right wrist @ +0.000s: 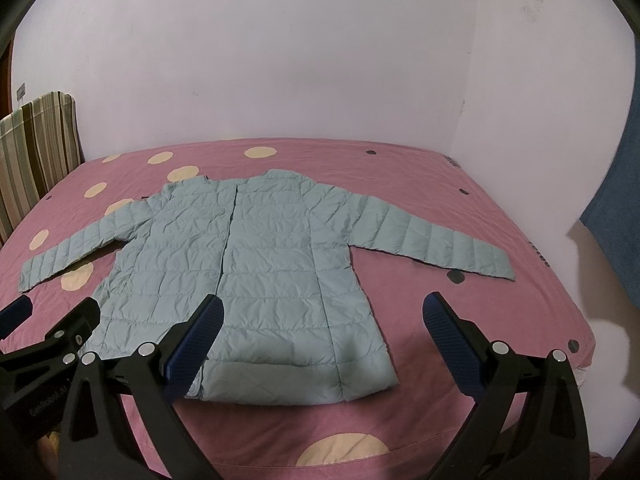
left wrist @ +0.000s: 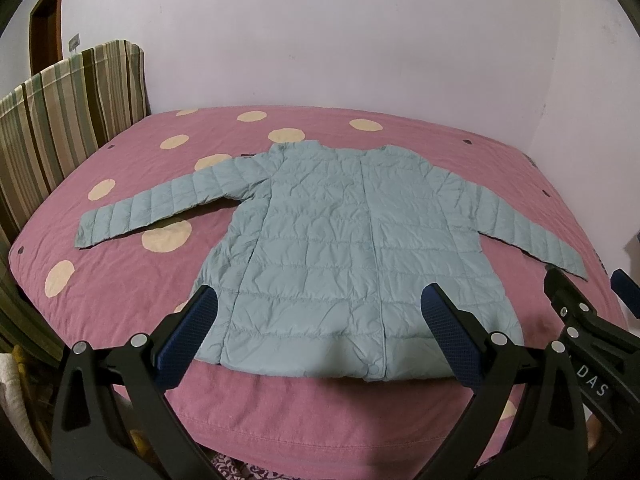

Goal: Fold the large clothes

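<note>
A light blue quilted puffer jacket (left wrist: 340, 248) lies flat on the pink bed, front up, hem toward me, both sleeves spread out to the sides. It also shows in the right wrist view (right wrist: 256, 264). My left gripper (left wrist: 320, 336) is open and empty, held above the jacket's hem. My right gripper (right wrist: 324, 344) is open and empty, above the hem's right corner. The right gripper also shows at the right edge of the left wrist view (left wrist: 584, 300). The left gripper shows at the left edge of the right wrist view (right wrist: 52, 316).
The bed has a pink cover (left wrist: 132, 296) with cream dots. A striped headboard cushion (left wrist: 60, 104) stands at the left. A pale wall (left wrist: 320, 40) runs behind the bed. A blue cloth (right wrist: 616, 216) hangs at the right. A brown door (left wrist: 46, 24) is at the far left.
</note>
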